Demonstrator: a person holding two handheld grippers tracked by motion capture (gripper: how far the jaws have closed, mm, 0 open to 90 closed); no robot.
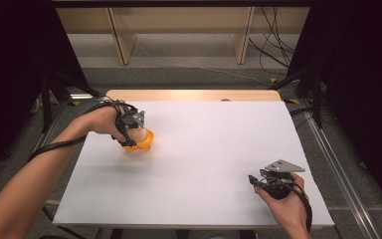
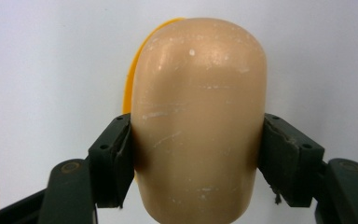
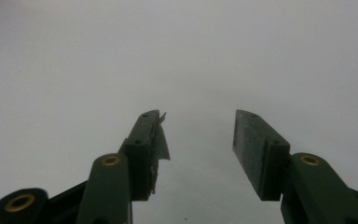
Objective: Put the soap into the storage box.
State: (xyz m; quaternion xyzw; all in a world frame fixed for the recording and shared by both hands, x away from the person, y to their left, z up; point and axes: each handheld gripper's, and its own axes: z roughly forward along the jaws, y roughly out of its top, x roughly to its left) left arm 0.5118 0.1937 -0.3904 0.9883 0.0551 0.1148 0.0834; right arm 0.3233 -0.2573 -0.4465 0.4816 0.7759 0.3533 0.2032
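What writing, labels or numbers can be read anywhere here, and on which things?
None can be read.
The tan rounded object held by the left gripper bears only pale scuffs, no lettering.
The orange piece behind it is plain.
The right gripper and its grey plate show no marks.
The white table is unprinted.

One tan rounded block (image 2: 198,121), centre of the left gripper view. One orange piece (image 1: 143,141) behind it, left of centre in the high view. One white table (image 1: 204,164). Two grippers: left gripper (image 1: 129,130), right gripper (image 1: 256,181) lower right.
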